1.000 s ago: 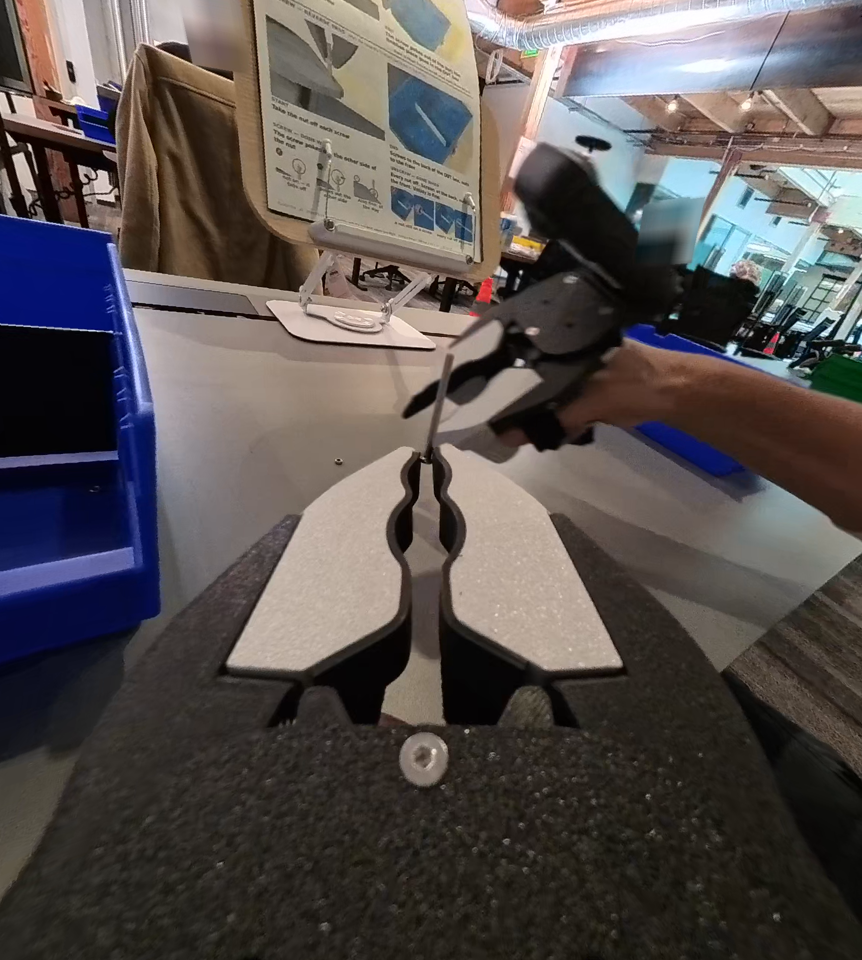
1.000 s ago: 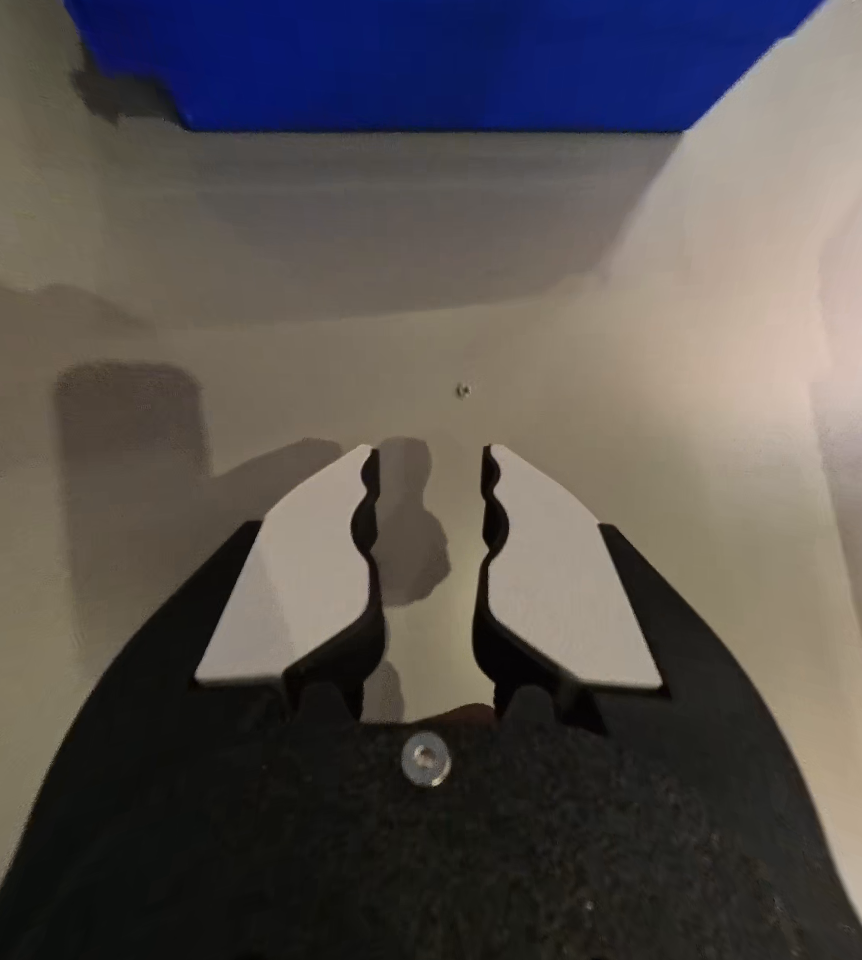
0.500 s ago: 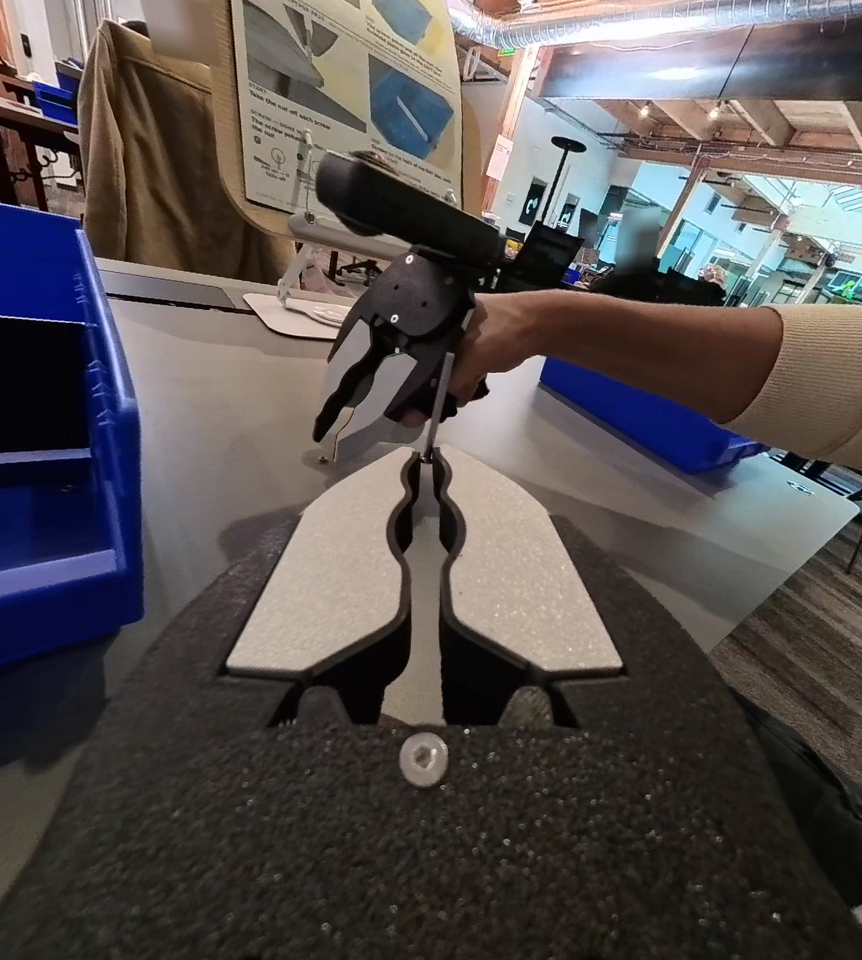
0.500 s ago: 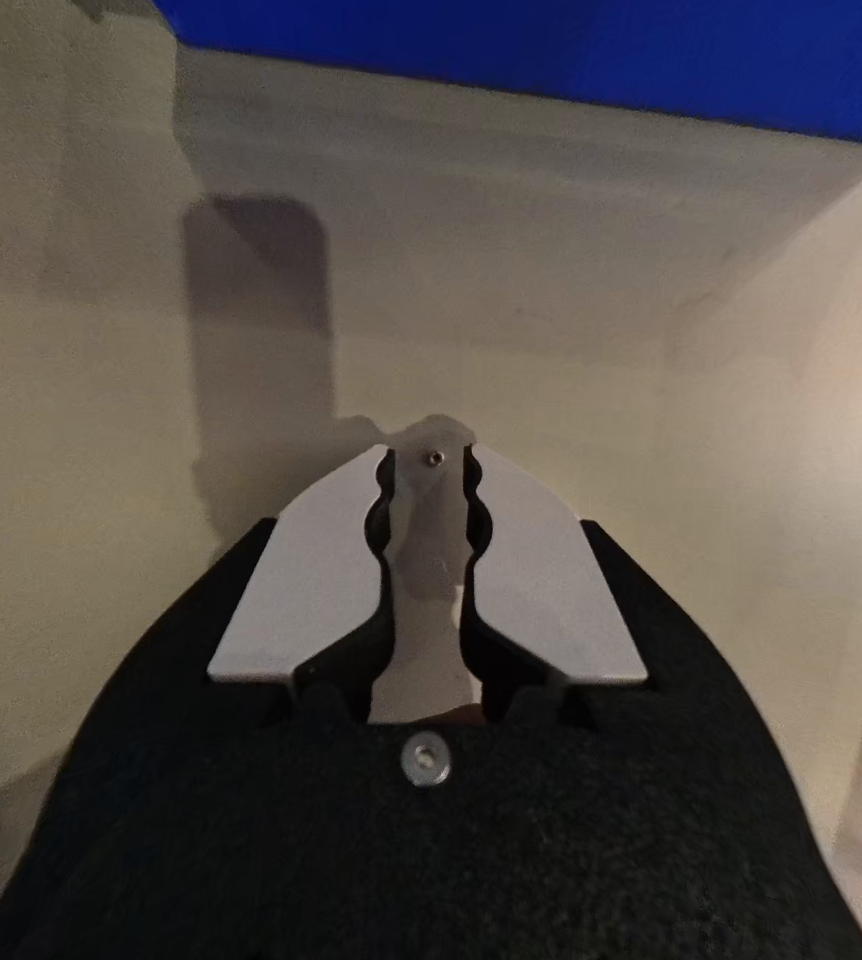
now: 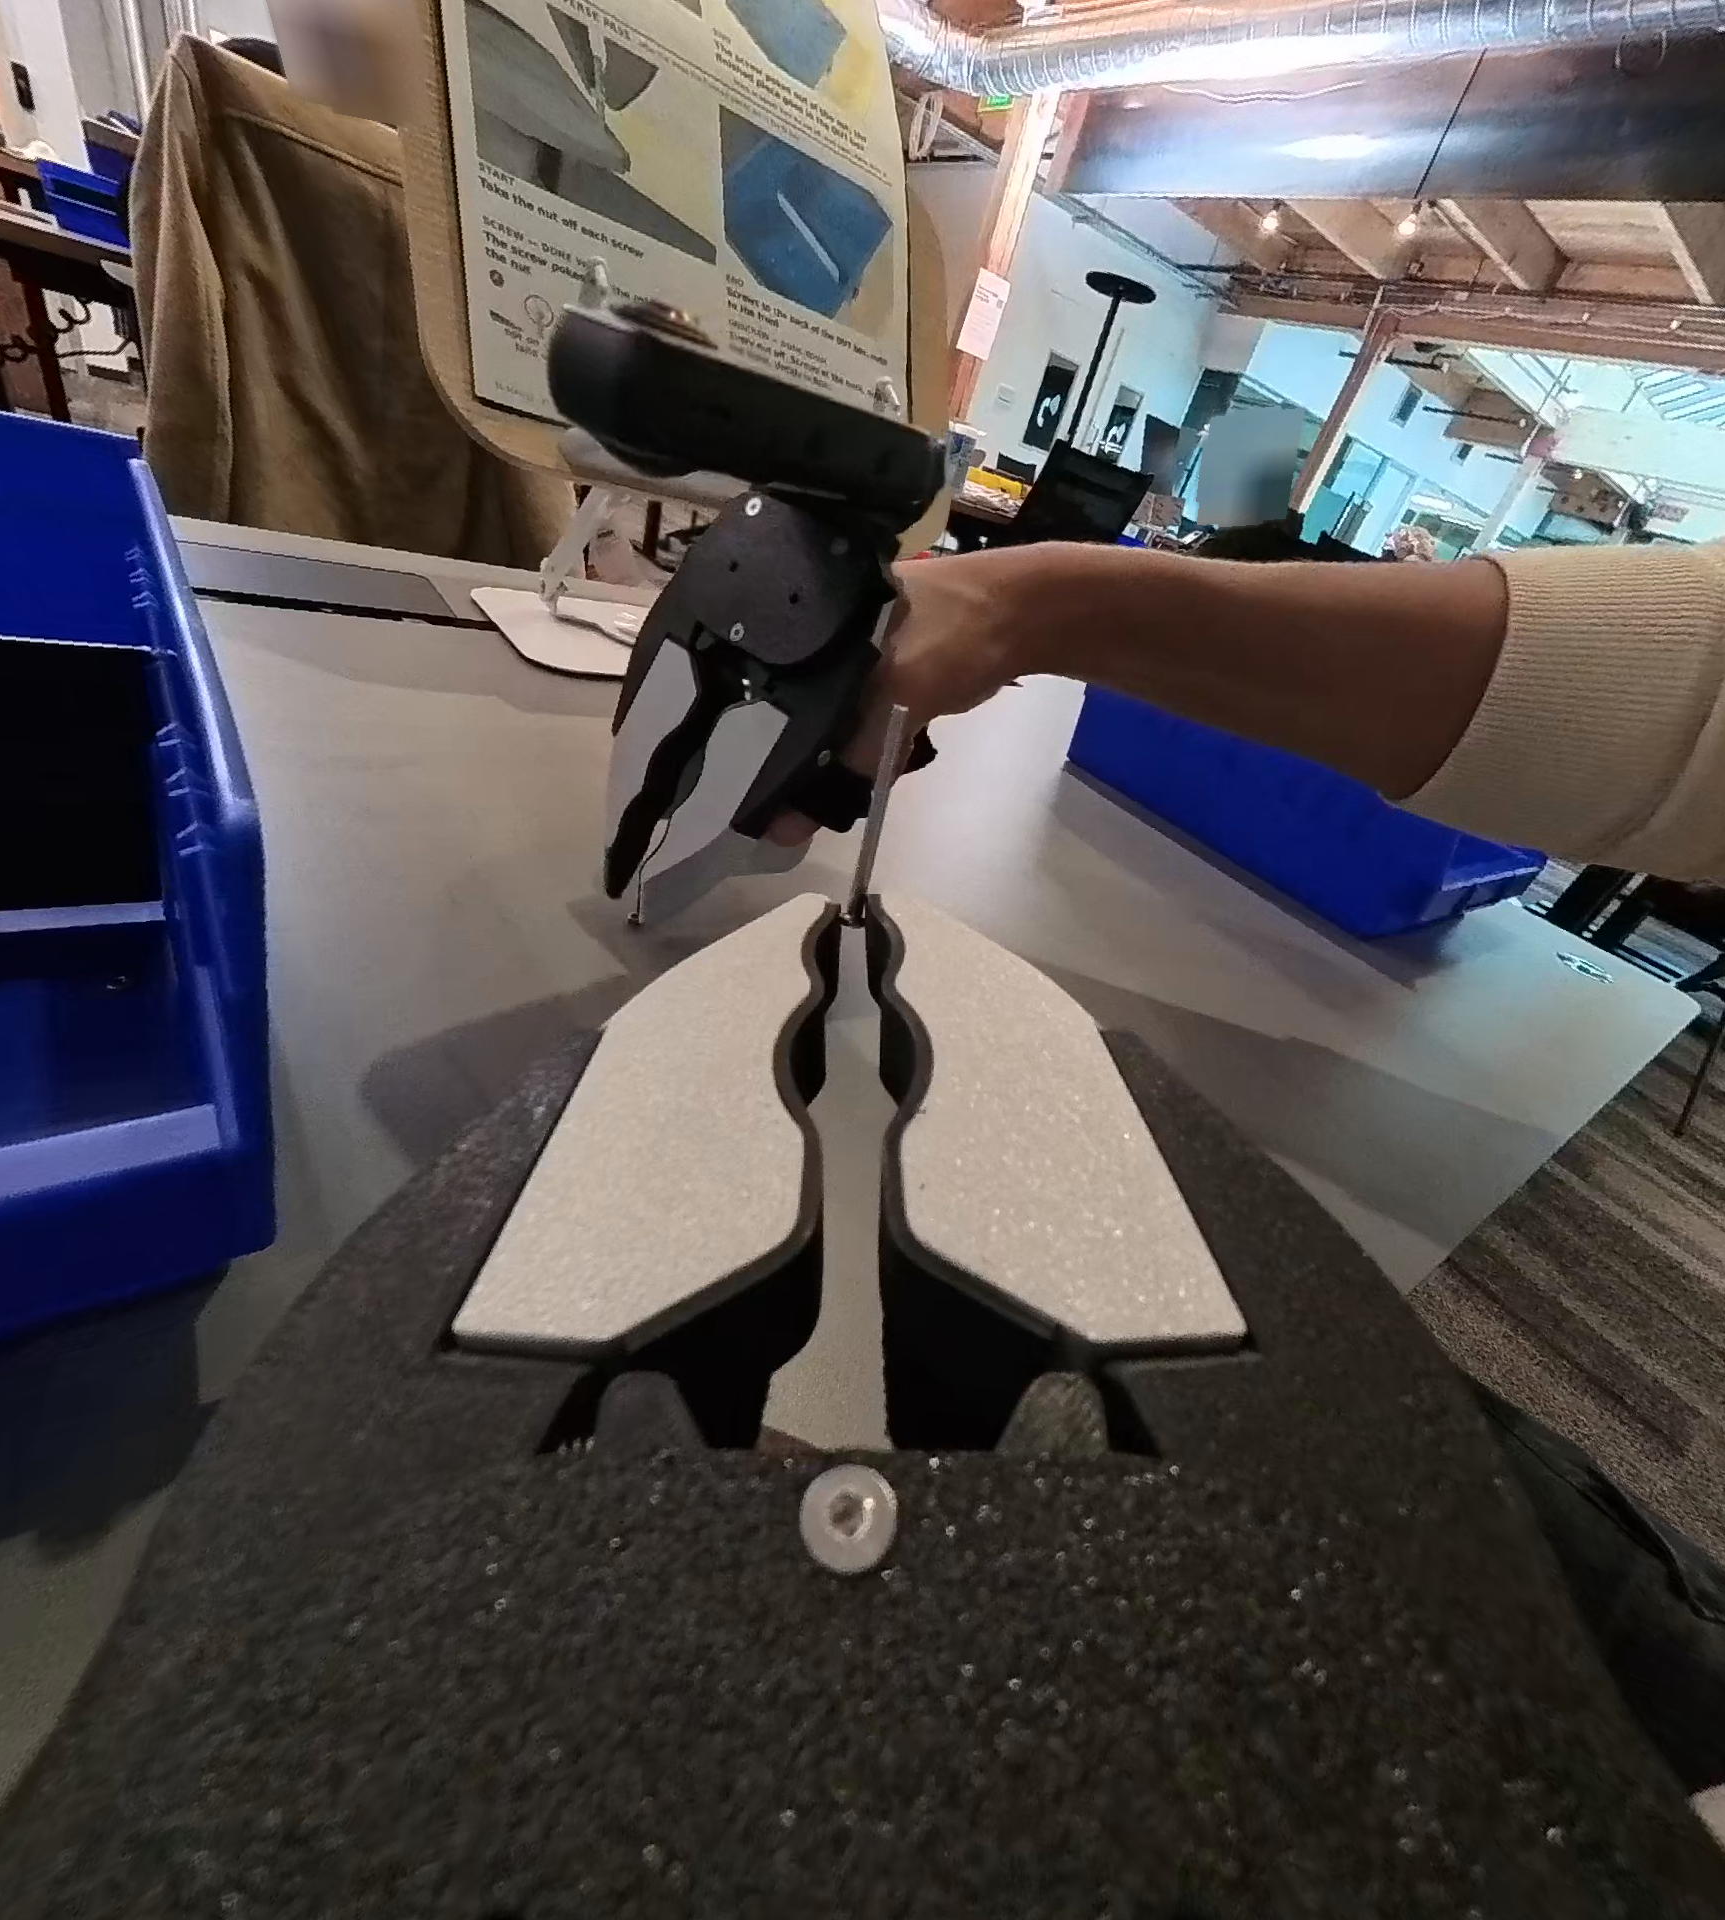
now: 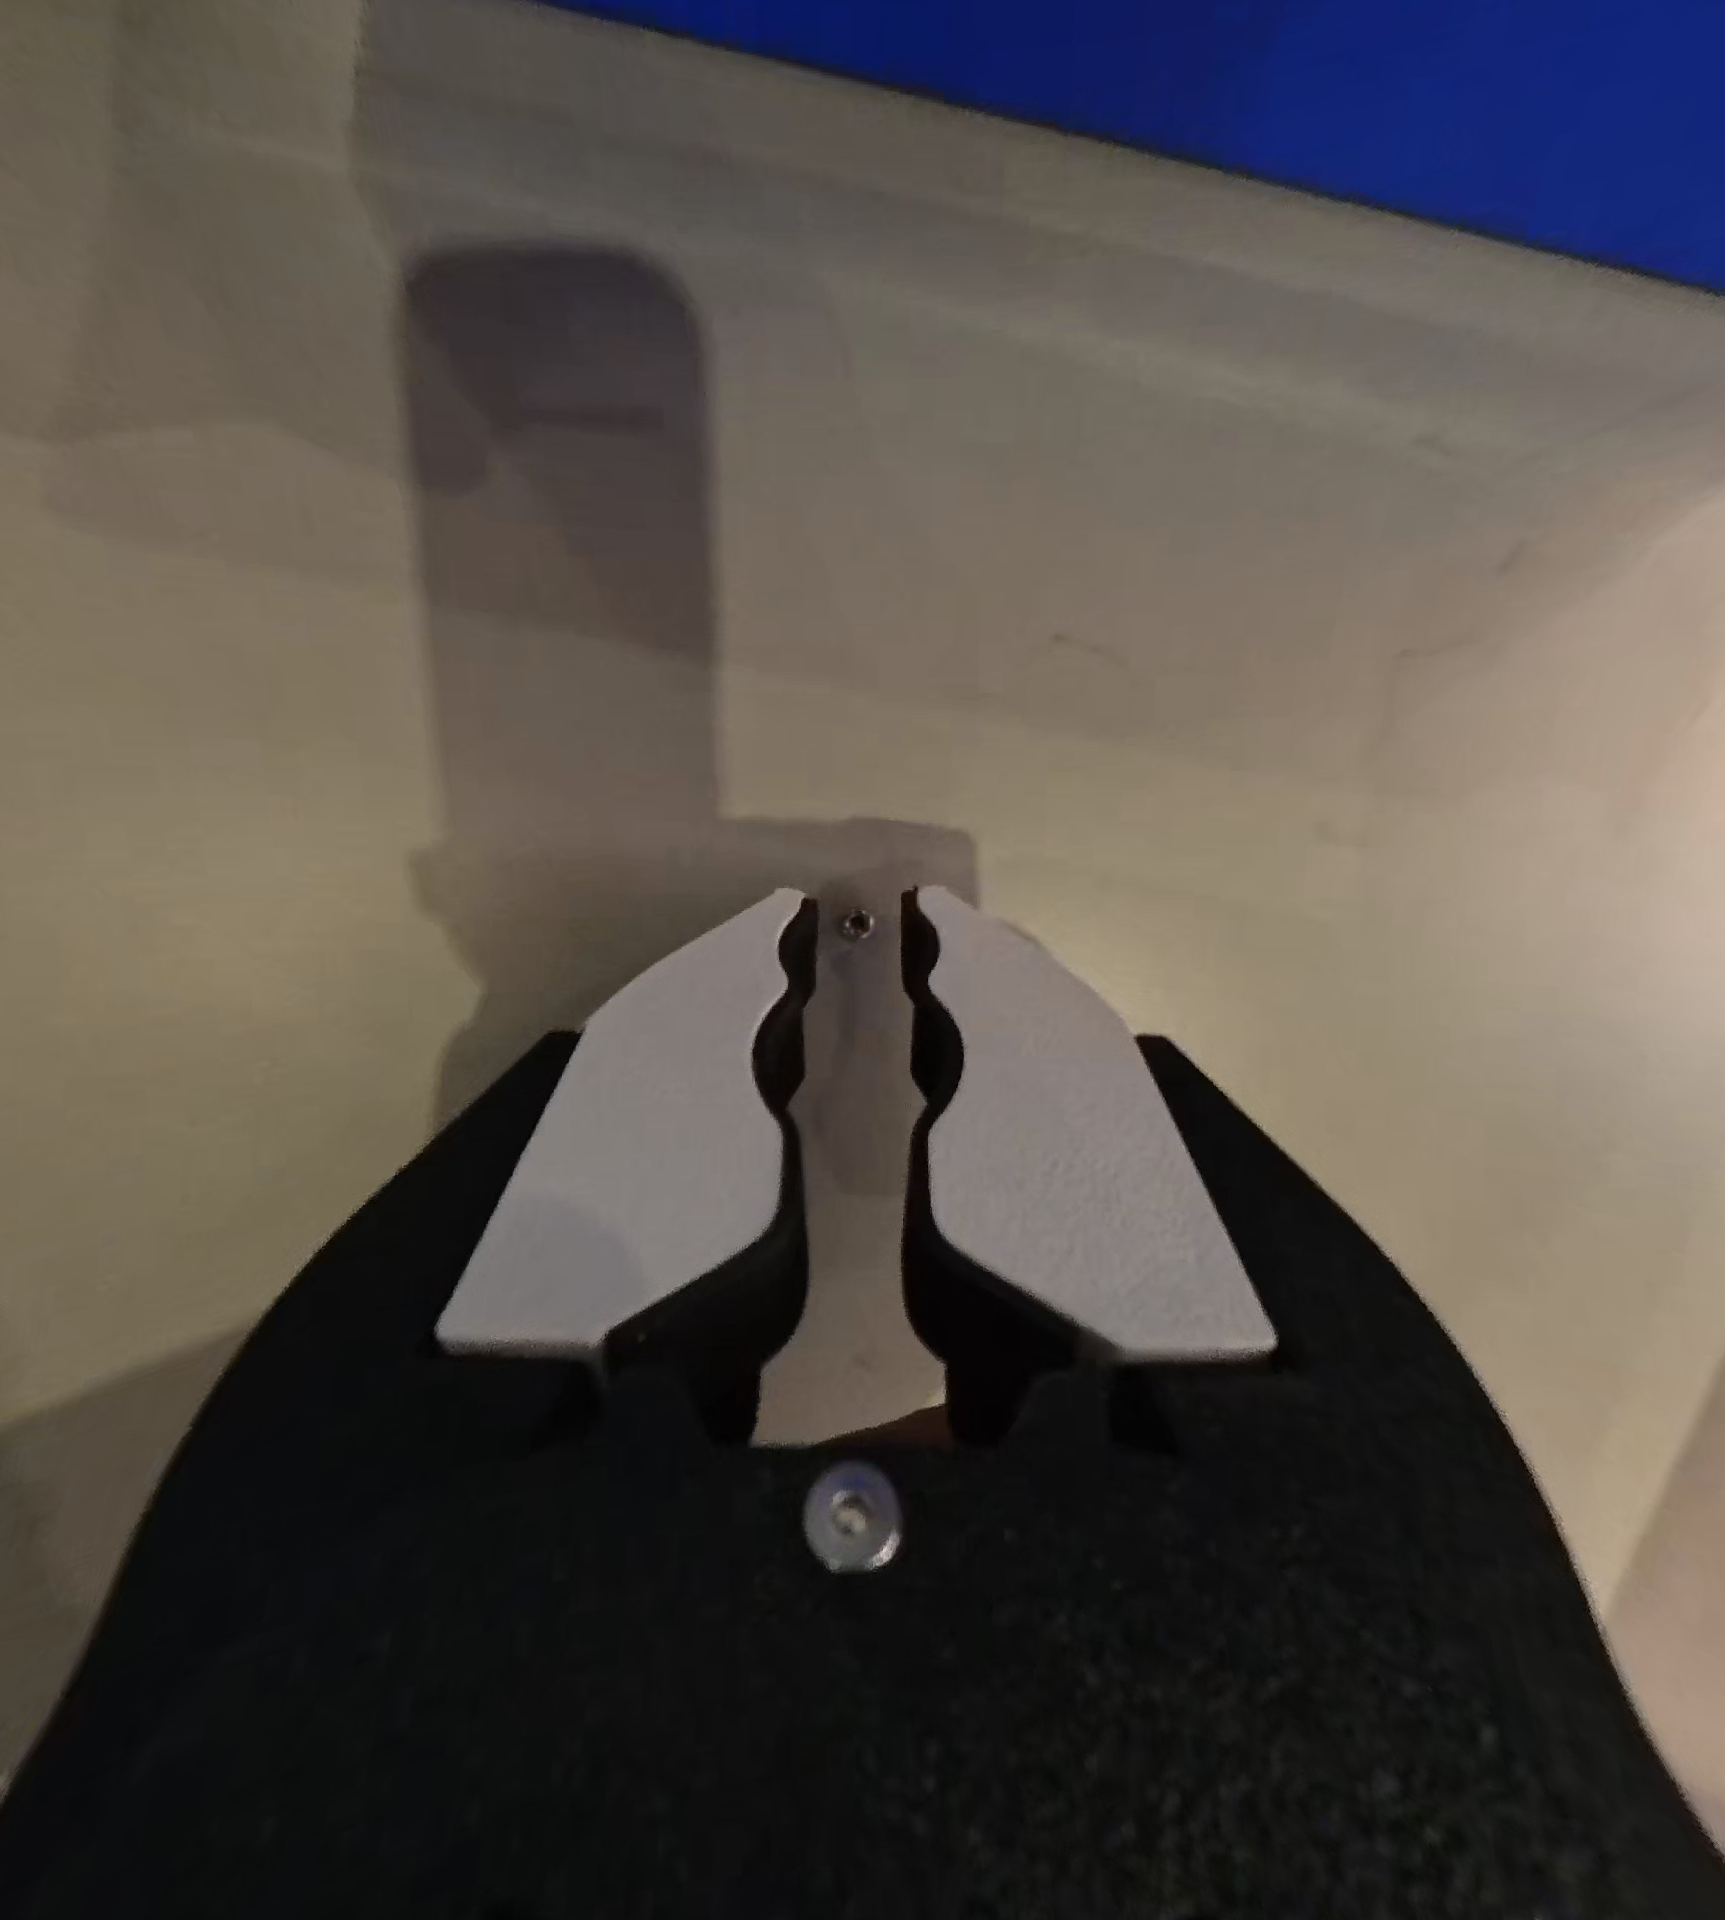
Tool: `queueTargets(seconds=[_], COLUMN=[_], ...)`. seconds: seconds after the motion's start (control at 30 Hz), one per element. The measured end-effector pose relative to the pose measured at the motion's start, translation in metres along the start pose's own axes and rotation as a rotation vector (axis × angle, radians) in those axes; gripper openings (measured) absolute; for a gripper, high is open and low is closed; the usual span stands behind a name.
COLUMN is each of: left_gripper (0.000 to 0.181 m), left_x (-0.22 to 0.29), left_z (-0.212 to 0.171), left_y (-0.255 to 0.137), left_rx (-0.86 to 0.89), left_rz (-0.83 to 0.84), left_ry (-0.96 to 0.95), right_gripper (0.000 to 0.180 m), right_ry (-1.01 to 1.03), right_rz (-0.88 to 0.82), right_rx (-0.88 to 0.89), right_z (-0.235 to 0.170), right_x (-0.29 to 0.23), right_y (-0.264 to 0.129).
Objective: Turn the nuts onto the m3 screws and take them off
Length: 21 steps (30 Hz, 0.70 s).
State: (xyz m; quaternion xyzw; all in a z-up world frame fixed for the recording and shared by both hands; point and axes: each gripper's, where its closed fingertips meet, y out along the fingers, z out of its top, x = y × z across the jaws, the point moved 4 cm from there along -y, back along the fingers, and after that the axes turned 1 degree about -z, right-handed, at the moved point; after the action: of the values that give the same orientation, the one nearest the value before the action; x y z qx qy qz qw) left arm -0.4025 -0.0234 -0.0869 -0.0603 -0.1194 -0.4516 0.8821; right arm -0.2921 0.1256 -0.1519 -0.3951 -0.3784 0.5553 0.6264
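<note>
My left gripper [image 5: 853, 914] is shut on the lower end of a long thin m3 screw [image 5: 876, 810], which stands upright above the fingertips. My right gripper [image 6: 853, 906] points down at the grey table [image 6: 1253, 727]. Its jaws stand narrowly apart on either side of a small nut [image 6: 853, 923] lying on the table, and they do not touch it. In the left wrist view the right gripper [image 5: 634, 883] hangs just left of and beyond the screw, with the nut [image 5: 637, 918] right under its tips.
An open blue bin [image 5: 193, 831] stands close on the left, and its wall fills the top of the right wrist view [image 6: 1357, 135]. A second blue bin [image 5: 1305, 831] lies at the right. An instruction board [image 5: 681, 208] on a stand is at the back. The table edge [image 5: 1564, 1143] is on the right.
My right gripper swung left and came down over the nut, and its jaws narrowed around it. My left gripper held the screw nearly still.
</note>
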Motion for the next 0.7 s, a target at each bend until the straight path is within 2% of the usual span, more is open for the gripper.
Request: queueTargets(seconds=[0.03,0.7], left_gripper=[0.004,0.004], left_x=[0.0002,0.0011], left_z=[0.0000,-0.0006], left_y=[-0.0001,0.0003], left_rx=[0.000,-0.006], left_rz=[-0.002,-0.010], left_ry=[0.001,0.004], right_gripper=[0.015,0.008], right_ry=[0.001,0.004], right_rz=[0.002,0.030], right_rx=[0.000,-0.007], right_z=[-0.0004,-0.0030], right_x=[0.0000,-0.0018], right_y=[0.0000,0.0042])
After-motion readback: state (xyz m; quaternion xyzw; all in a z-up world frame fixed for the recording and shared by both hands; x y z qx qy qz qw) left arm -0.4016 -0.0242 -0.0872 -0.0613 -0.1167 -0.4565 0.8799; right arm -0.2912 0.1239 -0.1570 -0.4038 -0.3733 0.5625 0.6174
